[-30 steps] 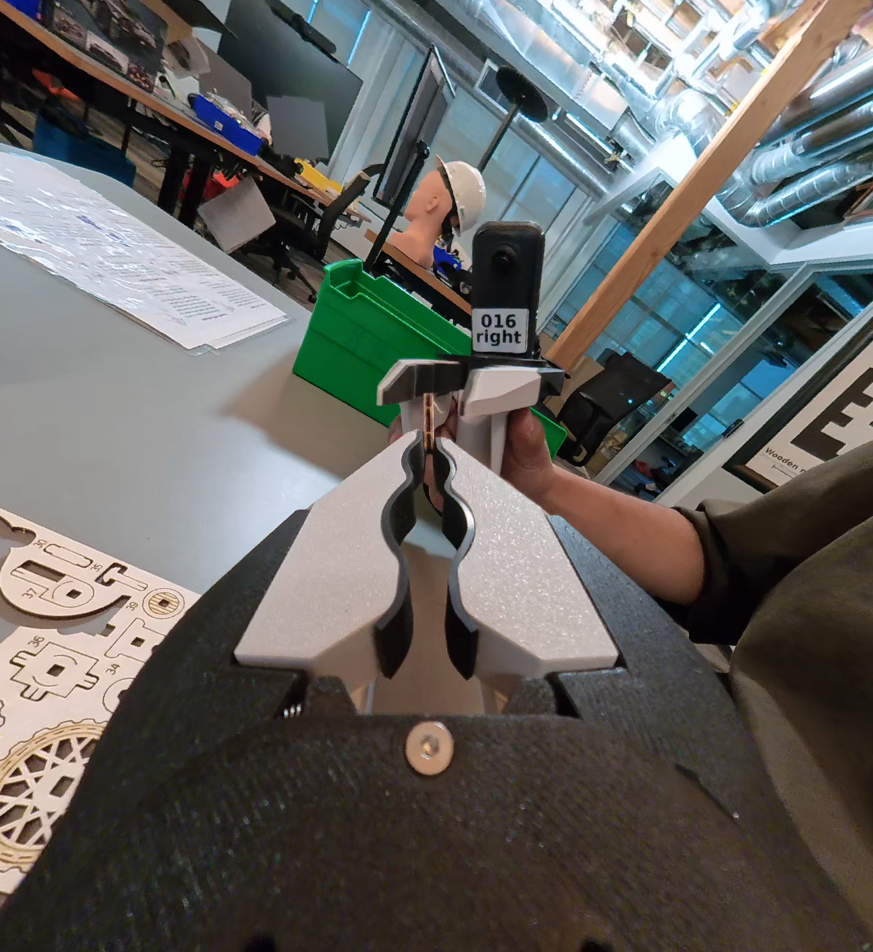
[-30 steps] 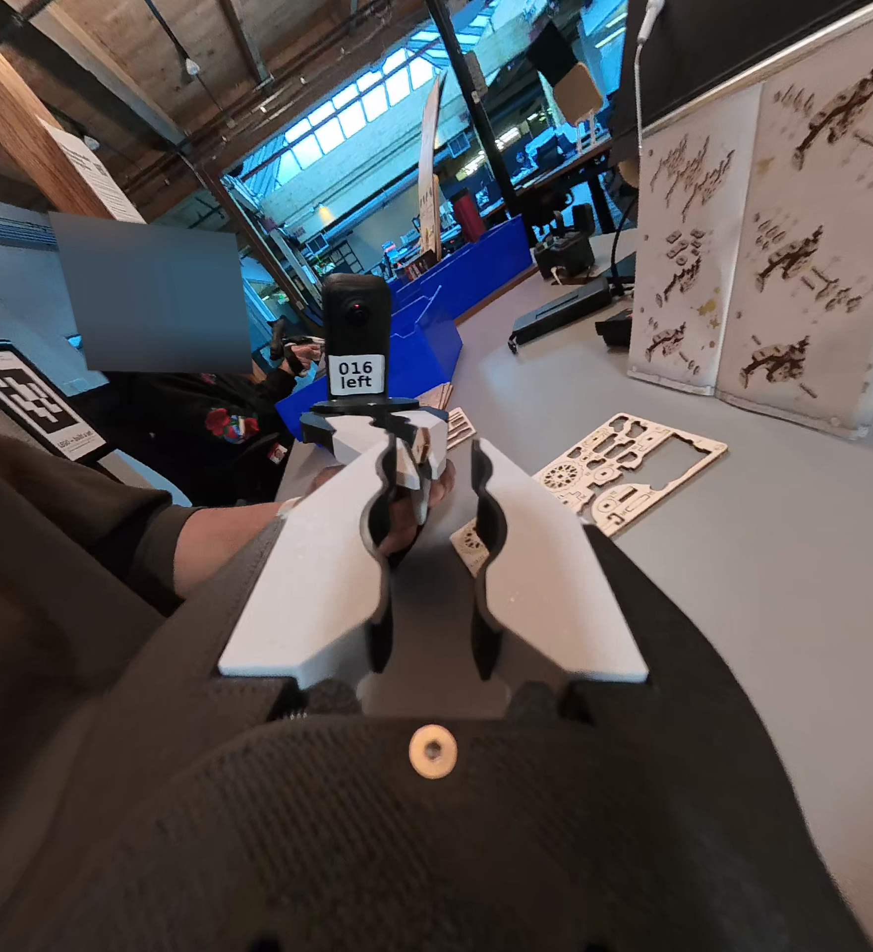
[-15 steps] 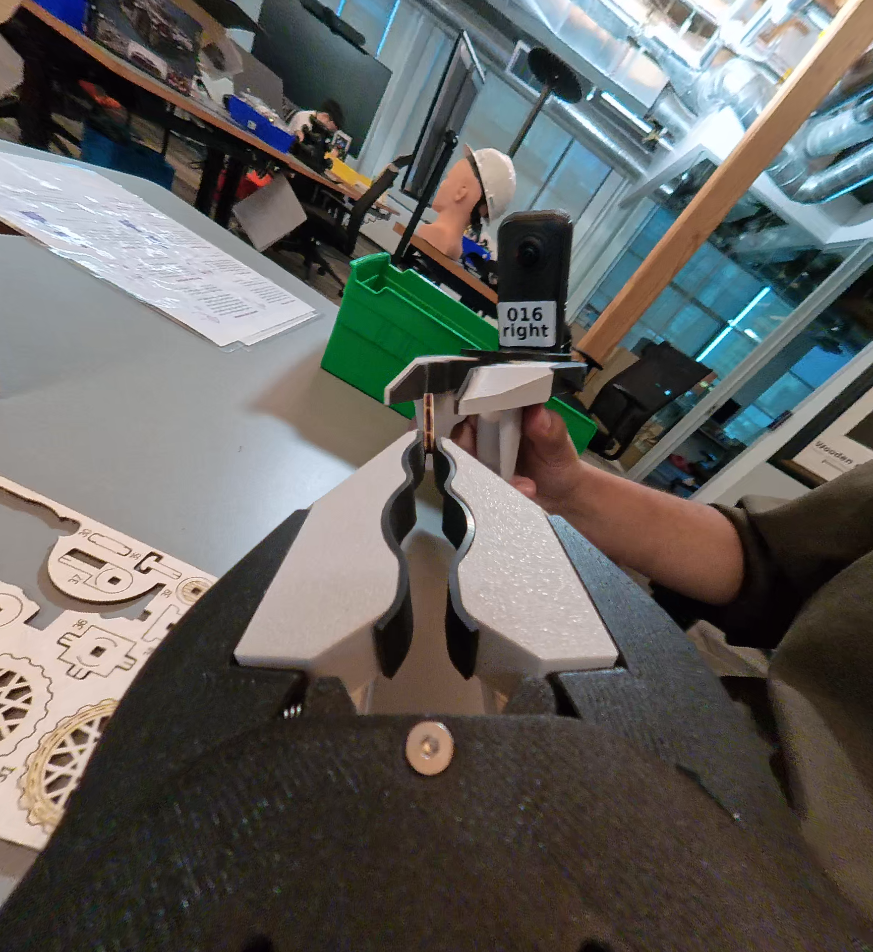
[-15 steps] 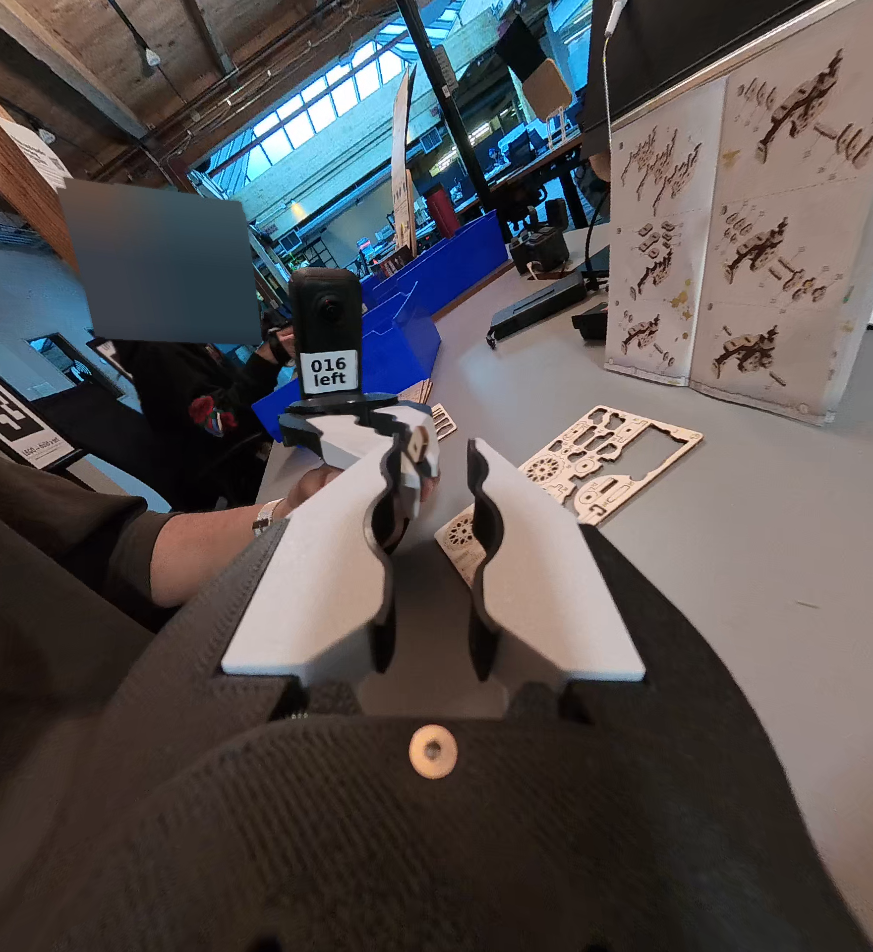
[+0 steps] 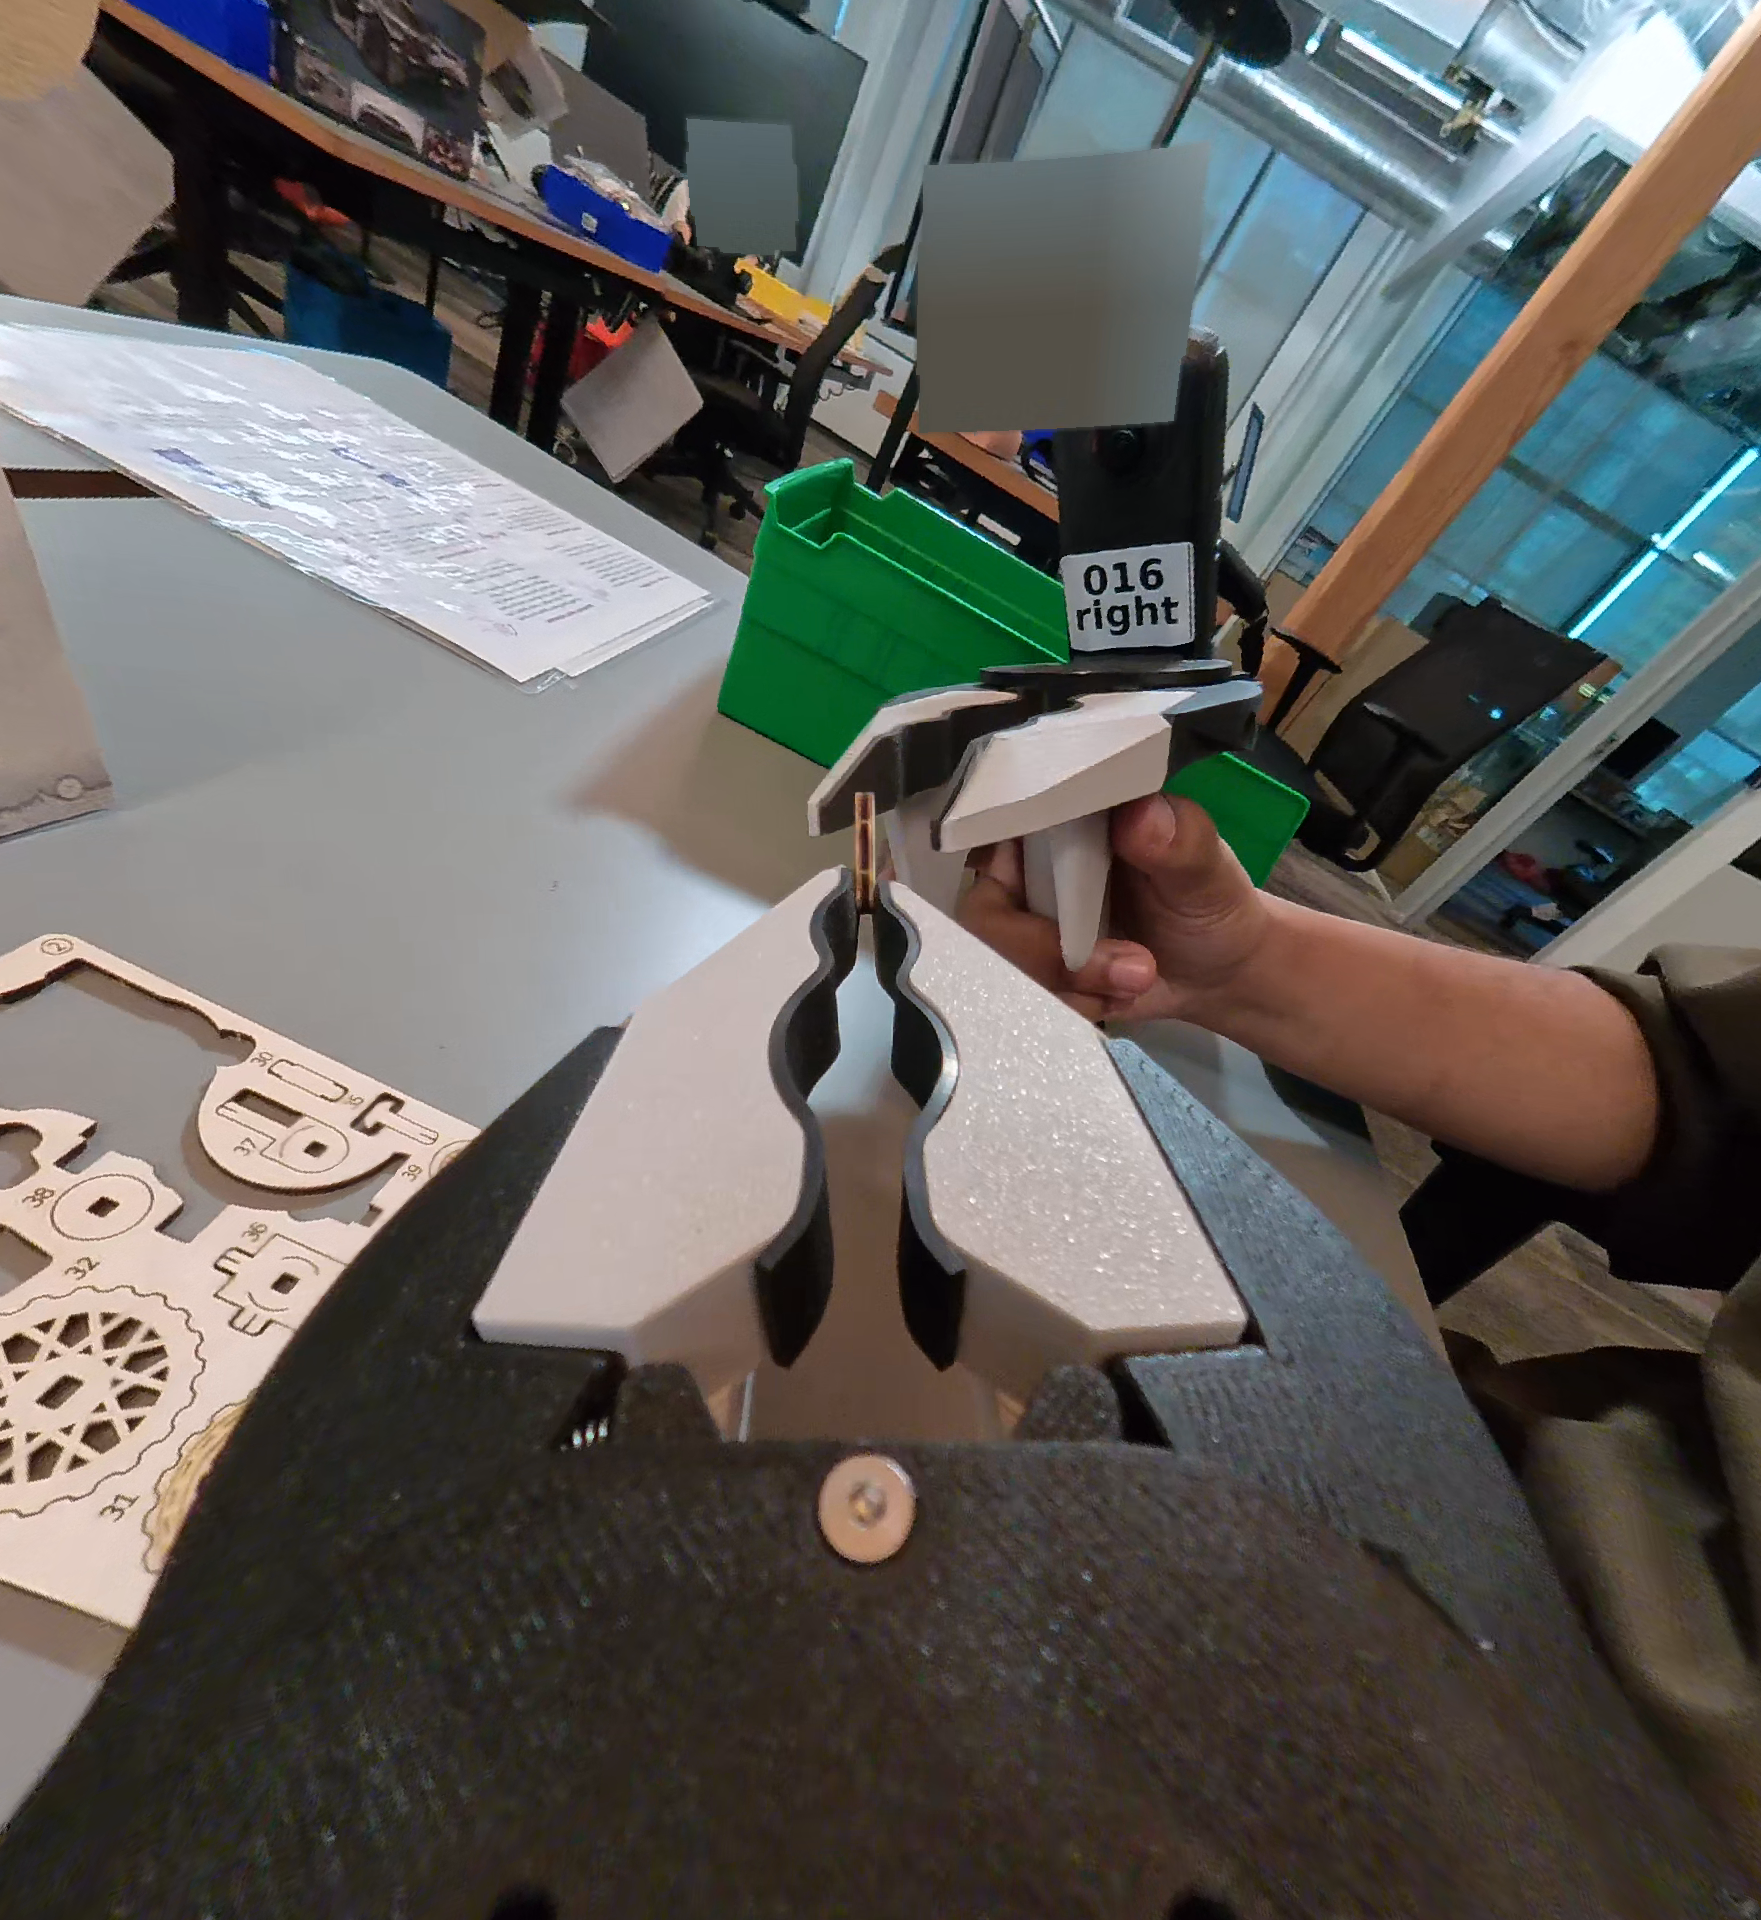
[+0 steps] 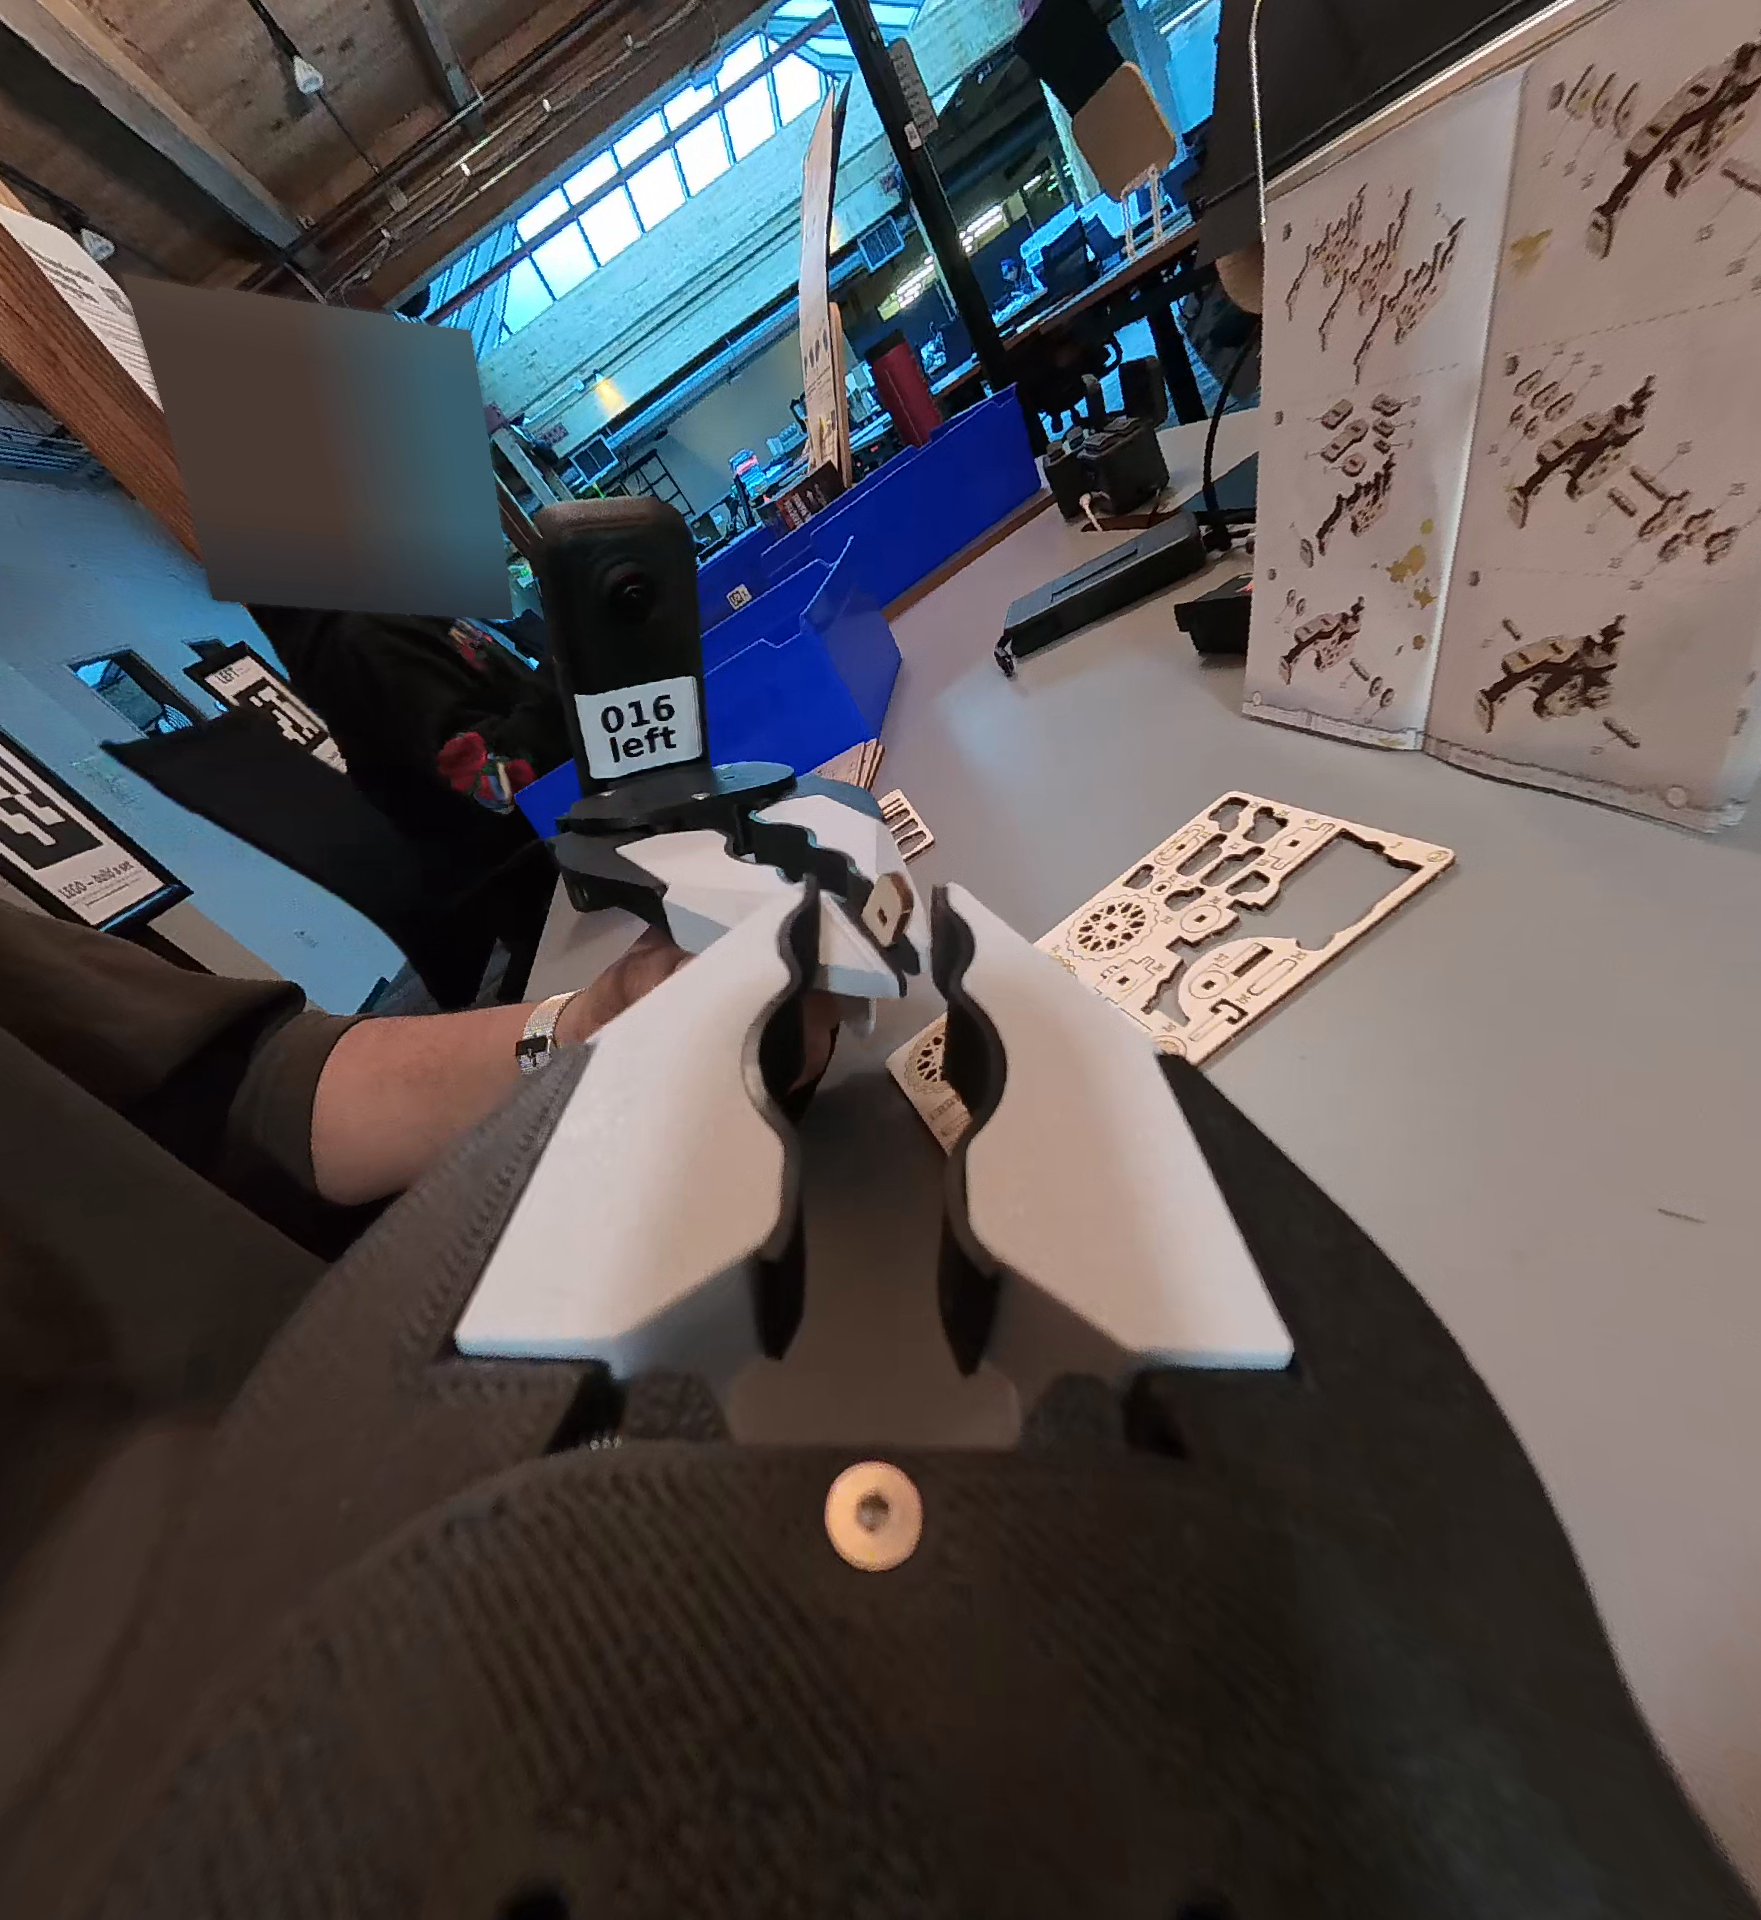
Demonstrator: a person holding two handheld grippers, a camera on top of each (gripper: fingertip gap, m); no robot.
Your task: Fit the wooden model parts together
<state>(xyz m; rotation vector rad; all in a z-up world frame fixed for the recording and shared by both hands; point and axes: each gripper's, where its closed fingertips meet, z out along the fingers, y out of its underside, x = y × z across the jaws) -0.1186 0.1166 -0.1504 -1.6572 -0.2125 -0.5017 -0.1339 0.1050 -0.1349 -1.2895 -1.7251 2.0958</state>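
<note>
The left gripper (image 5: 863,896) pinches a small wooden piece (image 6: 891,918) at its fingertips, above the table (image 5: 356,831). The right gripper (image 6: 871,920) stands narrowly apart, empty, facing it. A wooden parts sheet (image 6: 1260,925) lies flat on the table.

Left wrist view: mounted just behind the left two-finger gripper with white fingers and black pads (image 5: 863,902), looking forward along it, tilted slightly down over the grey table (image 5: 356,831). Opposing right gripper of the same make (image 5: 860,805) close ahead at 12 o'clock; pale laser-cut wooden parts sheet (image 5: 76,1226) near at 9 o'clock.

Right wrist view: mounted likewise behind the right gripper (image 6: 874,914), facing back toward the left gripper (image 6: 891,920), close at 12 o'clock; parts sheet (image 6: 1260,925) at 2 o'clock.

Shared between views: table, parts sheet, and the meeting point of the two grippers, seen from opposite sides.
</note>
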